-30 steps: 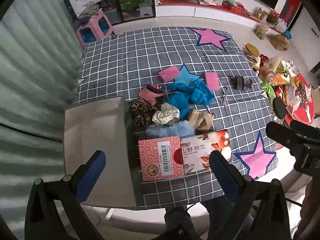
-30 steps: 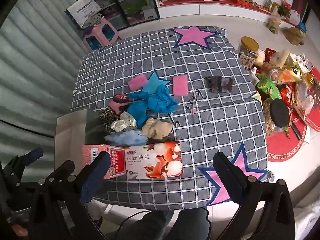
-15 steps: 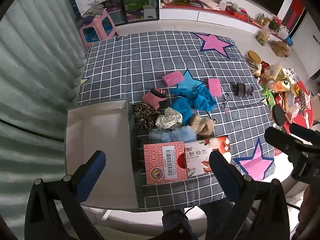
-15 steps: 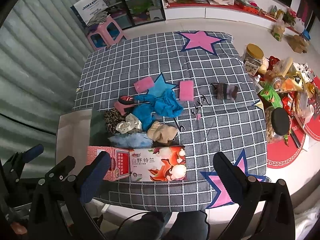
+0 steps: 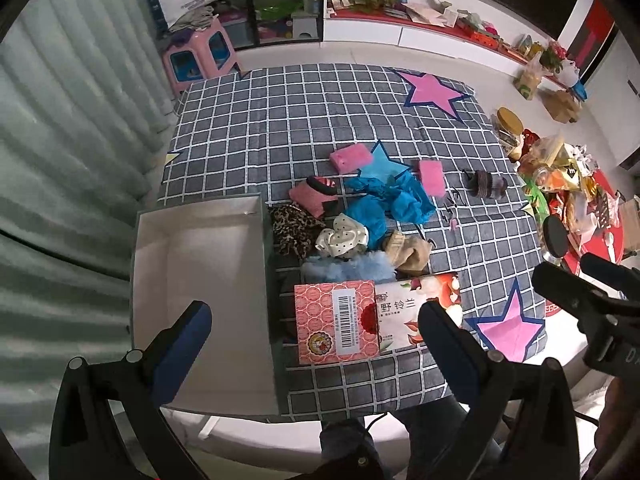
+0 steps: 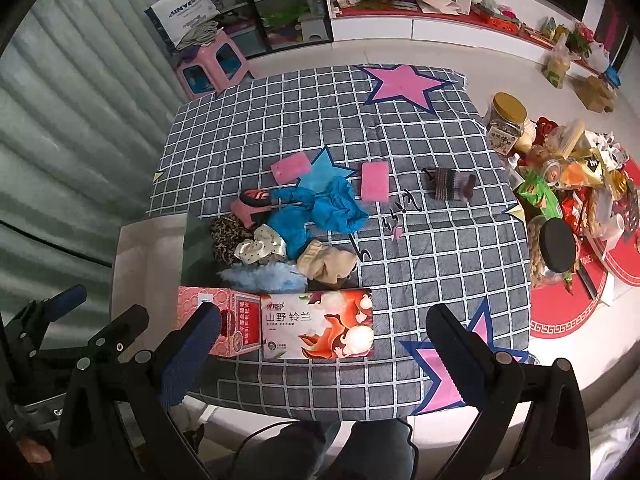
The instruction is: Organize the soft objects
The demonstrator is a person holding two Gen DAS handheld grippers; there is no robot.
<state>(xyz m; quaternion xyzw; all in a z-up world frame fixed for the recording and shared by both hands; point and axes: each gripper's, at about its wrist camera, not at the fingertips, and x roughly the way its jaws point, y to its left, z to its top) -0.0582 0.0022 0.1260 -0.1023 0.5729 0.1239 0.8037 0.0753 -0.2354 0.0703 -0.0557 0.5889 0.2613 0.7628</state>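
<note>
**Both grippers spread above the pile of soft things**

Left wrist view: the left gripper (image 5: 310, 330) hangs above the near edge of the grey checked cloth with pink stars (image 5: 304, 120), its blue-padded fingers (image 5: 182, 346) wide apart and holding nothing. Under its left finger lies the open white cardboard box (image 5: 200, 280), bare inside. Just right of the box sits the pile of soft things: a leopard-print scrunchie (image 5: 294, 226), a cream polka-dot scrunchie (image 5: 342, 236), a crumpled blue cloth (image 5: 384, 204), a fluffy light-blue piece (image 5: 348, 270), a beige sock (image 5: 408, 254) and a pink sock with a dark cuff (image 5: 314, 196). A red and white printed carton (image 5: 372, 322) lies flat at the pile's near side, touching the fluffy piece. Two pink sponges (image 5: 350, 158) rest farther back, and a dark striped sock (image 5: 486, 186) lies well apart to the right.

Right wrist view: the right gripper (image 6: 320, 338) hovers over the same carton (image 6: 316, 328), fingers (image 6: 190, 354) spread, gripping nothing. The pile lies just beyond it. Jars and snack packets (image 6: 552, 200) crowd the floor right of the cloth.
</note>
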